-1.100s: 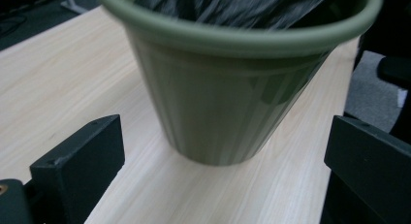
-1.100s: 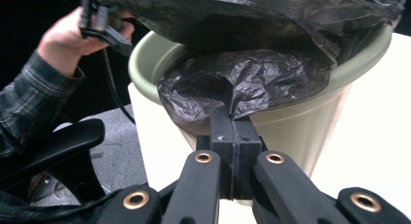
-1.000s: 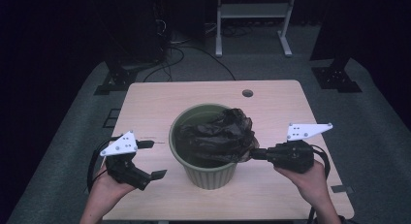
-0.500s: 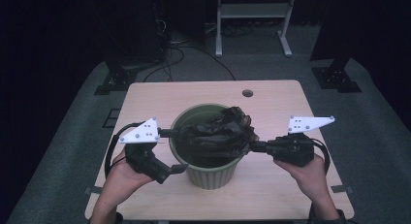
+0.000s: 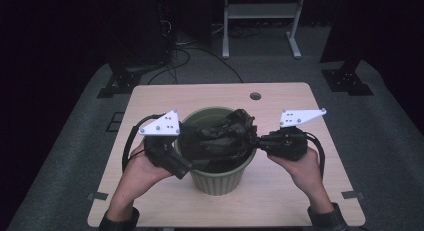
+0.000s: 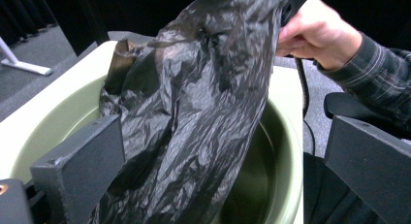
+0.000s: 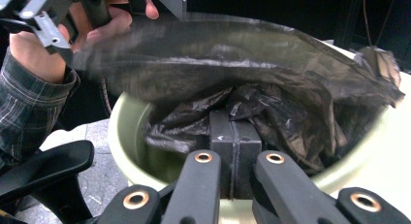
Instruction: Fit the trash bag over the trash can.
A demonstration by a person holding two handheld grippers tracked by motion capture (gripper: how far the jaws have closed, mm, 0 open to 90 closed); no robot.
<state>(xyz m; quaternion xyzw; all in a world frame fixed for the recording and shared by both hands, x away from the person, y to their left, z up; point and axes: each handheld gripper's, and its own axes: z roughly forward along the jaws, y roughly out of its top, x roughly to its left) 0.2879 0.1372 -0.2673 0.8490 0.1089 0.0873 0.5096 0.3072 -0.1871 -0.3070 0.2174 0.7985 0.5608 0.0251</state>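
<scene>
- The step in hand looks like lining the bin: 2 tongs work a black bag (image 5: 220,138) over a pale green bin (image 5: 220,178) at the near middle of the tabletop (image 5: 300,196).
- The left tongs (image 5: 186,170) sit at the bin's near-left rim; in the left gripper view their jaws stand wide apart, with bag film (image 6: 194,117) passing between them, ungripped.
- The right tongs (image 5: 260,142) are at the bin's right rim; the right gripper view has the jaws pressed together, seemingly pinching a fold of the bag (image 7: 271,112).
- The next move probably calls for the left tongs to close on the bag's edge, then for both to spread the mouth over the rim.
- The bag is thin, crinkled, glossy plastic, bunched inside and above the bin; it will likely slip and stretch.
- The bin is round, smooth, thick-walled plastic; the tabletop is light wood grain.
</scene>
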